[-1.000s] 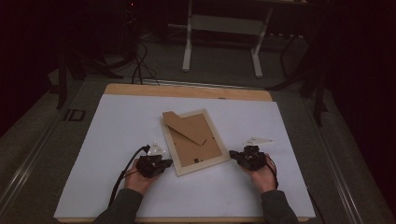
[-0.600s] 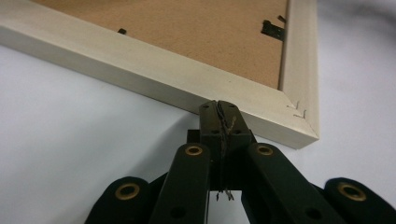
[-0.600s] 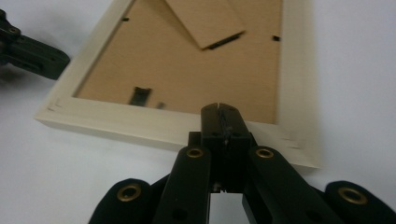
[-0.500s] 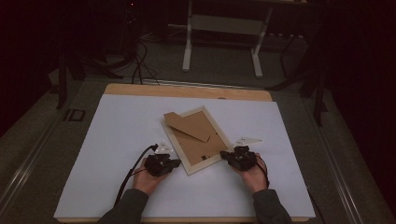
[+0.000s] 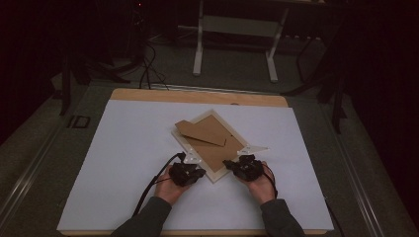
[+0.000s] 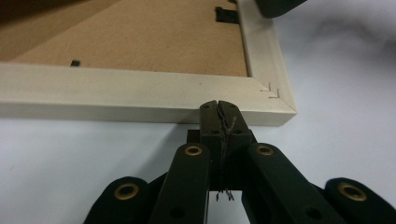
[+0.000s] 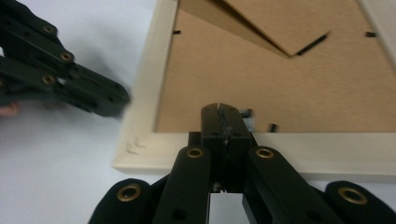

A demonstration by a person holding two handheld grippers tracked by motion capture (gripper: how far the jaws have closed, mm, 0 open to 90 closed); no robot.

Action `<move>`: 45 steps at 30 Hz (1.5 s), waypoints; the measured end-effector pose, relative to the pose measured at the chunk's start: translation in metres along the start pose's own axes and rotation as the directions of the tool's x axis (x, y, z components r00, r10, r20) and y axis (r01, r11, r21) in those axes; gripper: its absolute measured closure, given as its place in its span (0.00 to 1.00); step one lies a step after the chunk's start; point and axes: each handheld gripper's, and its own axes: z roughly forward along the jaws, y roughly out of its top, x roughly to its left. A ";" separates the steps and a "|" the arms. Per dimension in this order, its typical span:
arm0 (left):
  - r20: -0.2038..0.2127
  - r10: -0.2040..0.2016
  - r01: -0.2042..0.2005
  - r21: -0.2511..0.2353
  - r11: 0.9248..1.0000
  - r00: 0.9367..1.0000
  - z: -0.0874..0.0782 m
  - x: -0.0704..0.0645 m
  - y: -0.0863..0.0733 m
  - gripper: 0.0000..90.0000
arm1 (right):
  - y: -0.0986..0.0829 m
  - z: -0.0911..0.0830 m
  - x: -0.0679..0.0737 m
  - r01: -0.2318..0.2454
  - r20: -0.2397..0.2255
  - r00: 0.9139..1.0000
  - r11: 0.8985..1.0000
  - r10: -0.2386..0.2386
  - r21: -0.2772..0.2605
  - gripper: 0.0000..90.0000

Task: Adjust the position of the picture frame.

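Picture frame (image 5: pixel 209 143), lying face down and turned cornerwise, sits near the middle of the white table (image 5: pixel 123 148) in the high view, its brown backing board up and a folded brown stand (image 5: pixel 202 132) resting across the backing. The near corner of the frame points toward the person. The left tongs (image 5: pixel 196 168) sit at the frame's near-left edge and the right tongs (image 5: pixel 231 164) at its near-right edge, one on each side of that corner, each held in a hand with a dark sleeve behind it. A cable (image 5: pixel 153 180) trails from the left one across the table.

From the left gripper view, the left tongs (image 6: pixel 218 106) are clenched, jaws pressed together with nothing between them, their tip against the outer side of the pale wooden frame (image 6: pixel 130 95) close to its mitred corner. The brown backing (image 6: pixel 140 42) lies beyond the rail, with small black clips at its border. The other gripper's dark tip shows at the top edge.

From the right gripper view, the right tongs (image 7: pixel 219 109) are likewise clenched and empty, lying over the pale rail of the frame (image 7: pixel 299 154) with their tip reaching the edge of the backing (image 7: pixel 261 79), just beside a small metal clip (image 7: pixel 248 116). The stand's folded edge (image 7: pixel 280 28) shows above. The left tongs (image 7: pixel 119 100) come in blurred from the left, at the frame's corner.
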 end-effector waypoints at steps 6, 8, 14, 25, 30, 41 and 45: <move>0.016 0.014 -0.014 -0.006 1.000 1.000 0.011 -0.007 0.008 1.00 | 0.002 0.003 0.003 0.003 -0.007 1.000 1.000 -0.003 0.000 1.00; 0.026 0.009 -0.009 -0.012 1.000 1.000 0.014 -0.010 0.010 1.00 | 0.002 0.006 0.004 0.002 -0.010 1.000 1.000 -0.002 0.005 1.00; 0.045 0.011 -0.010 -0.019 1.000 0.999 0.021 -0.015 0.014 1.00 | 0.001 0.011 0.005 -0.010 -0.002 1.000 1.000 0.010 0.006 1.00; -0.040 -0.006 0.006 -0.007 1.000 0.999 0.000 0.001 0.008 1.00 | 0.001 0.017 0.008 0.000 0.037 0.999 0.999 -0.001 0.032 1.00; -0.086 -0.041 0.040 -0.014 0.999 0.995 -0.011 0.014 0.005 1.00 | 0.002 0.016 0.011 0.041 0.058 0.997 0.998 -0.044 0.049 1.00; -0.155 -0.125 0.122 -0.028 0.992 0.980 -0.030 0.040 -0.011 1.00 | 0.001 0.008 0.005 0.079 0.050 0.995 0.993 -0.084 0.090 1.00; -0.185 -0.119 0.117 -0.022 0.993 0.975 -0.039 0.039 -0.023 1.00 | -0.002 0.003 0.001 0.085 0.053 0.994 0.992 -0.090 0.098 1.00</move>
